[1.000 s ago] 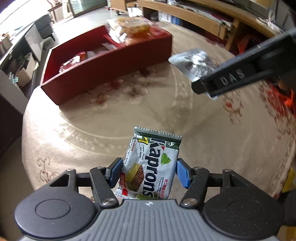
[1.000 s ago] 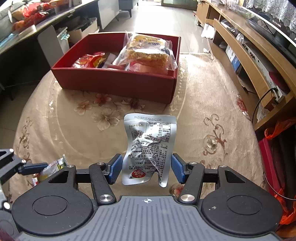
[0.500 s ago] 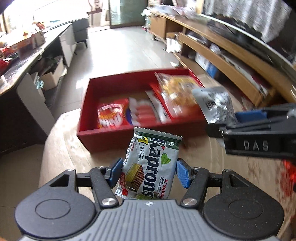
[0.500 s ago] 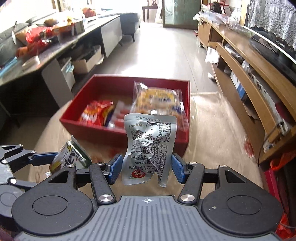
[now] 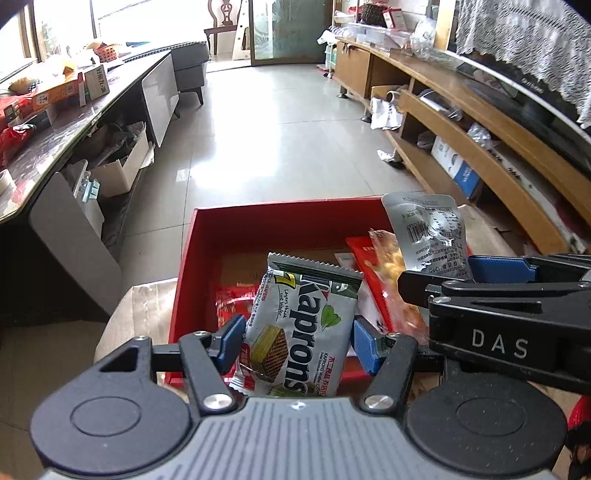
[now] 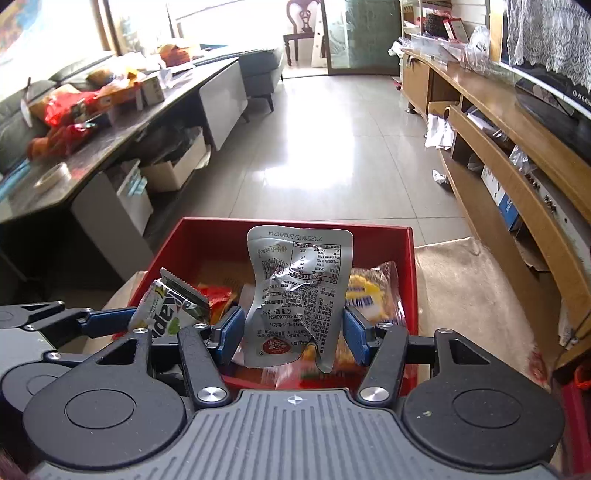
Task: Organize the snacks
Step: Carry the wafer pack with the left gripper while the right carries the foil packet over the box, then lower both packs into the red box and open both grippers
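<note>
Both grippers hang over the red box (image 6: 207, 236): left gripper (image 5: 295, 343) clamps the wafer pack (image 5: 299, 328), right gripper (image 6: 291, 332) clamps the silver pouch (image 6: 299, 291), both standing upright, box directly below.

A glossy pale tiled floor (image 6: 325, 147) runs between a long wooden shelf unit (image 6: 517, 173) and a cluttered dark-topped counter (image 6: 92, 147).

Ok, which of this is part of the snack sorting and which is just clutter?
Job:
- wafer pack, held in left gripper
- silver pouch, held in right gripper
- red box with snacks inside

Lying about:
- tape roll
- cardboard boxes
- chair
</note>
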`<state>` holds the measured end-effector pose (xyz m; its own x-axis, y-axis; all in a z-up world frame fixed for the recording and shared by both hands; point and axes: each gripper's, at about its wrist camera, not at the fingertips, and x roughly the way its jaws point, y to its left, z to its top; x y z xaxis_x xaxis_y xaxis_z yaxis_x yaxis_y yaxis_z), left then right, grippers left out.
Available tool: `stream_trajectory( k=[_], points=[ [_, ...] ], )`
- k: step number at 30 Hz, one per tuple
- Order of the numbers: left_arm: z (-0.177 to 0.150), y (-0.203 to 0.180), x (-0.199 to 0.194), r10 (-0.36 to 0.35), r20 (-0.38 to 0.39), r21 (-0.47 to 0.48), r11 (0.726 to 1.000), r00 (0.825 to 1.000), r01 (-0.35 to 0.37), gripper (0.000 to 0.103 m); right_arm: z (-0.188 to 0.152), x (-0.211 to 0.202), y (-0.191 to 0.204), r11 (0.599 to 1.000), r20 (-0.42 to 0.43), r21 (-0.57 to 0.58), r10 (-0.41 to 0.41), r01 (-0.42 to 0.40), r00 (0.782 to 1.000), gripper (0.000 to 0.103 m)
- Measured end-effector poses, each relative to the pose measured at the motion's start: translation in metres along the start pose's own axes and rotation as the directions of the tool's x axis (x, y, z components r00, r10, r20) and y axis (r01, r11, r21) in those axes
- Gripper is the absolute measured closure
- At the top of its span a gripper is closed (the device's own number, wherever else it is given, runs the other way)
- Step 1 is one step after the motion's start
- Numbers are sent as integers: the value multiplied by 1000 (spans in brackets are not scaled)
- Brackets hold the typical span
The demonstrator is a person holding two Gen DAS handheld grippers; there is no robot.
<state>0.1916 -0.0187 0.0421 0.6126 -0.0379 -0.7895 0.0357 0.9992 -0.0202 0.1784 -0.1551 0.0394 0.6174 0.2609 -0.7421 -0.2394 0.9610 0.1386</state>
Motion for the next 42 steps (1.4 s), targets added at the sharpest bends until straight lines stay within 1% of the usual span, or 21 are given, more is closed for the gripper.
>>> stream_trajectory(
  k=[6, 11, 15, 17, 20, 22, 24, 26, 28, 37, 42],
  points=[
    [7, 4, 32, 22, -34, -12, 1000, 999, -23, 45, 4, 26, -2, 1000, -21, 14, 6, -5, 1000, 38],
    [8, 10, 48, 39, -53, -39, 998, 998, -41, 45, 10, 36, 8, 1000, -10, -24, -17, 16, 1000, 38],
    [6, 12, 59, 49, -71, -48, 997, 996, -53, 45, 11, 43, 12, 996, -8, -63, -58, 57, 998, 38],
    [6, 12, 62, 52, -78, -52, 997, 996, -57, 45, 12, 46, 13, 996, -15, -74, -60, 58, 998, 37],
    [7, 14, 62, 47, -79, -60, 997, 996, -52, 44, 14, 46, 14, 997, -10, -64, -45, 44, 999, 36],
    [7, 13, 61, 45, -80, -61, 997, 996, -50, 43, 14, 45, 14, 998, -13, -56, -20, 20, 1000, 34],
    [7, 12, 60, 45, -83, -58, 997, 996, -50, 40, 15, 45, 15, 998, -14, -56, -9, 8, 1000, 33],
    [7, 13, 59, 46, -84, -56, 997, 995, -51, 39, 14, 44, 16, 998, -14, -59, -11, 11, 1000, 30],
    [7, 12, 55, 49, -80, -53, 997, 996, -54, 39, 14, 42, 16, 998, -10, -61, -13, 13, 1000, 29],
    [10, 11, 31, 32, -45, -65, 997, 998, -35, 35, 17, 17, 18, 999, 31, -49, -7, 9, 1000, 29],
    [7, 12, 17, 31, -36, -90, 995, 999, -34, 34, 14, 2, 12, 999, 41, -36, -31, 33, 999, 29]
  ],
)
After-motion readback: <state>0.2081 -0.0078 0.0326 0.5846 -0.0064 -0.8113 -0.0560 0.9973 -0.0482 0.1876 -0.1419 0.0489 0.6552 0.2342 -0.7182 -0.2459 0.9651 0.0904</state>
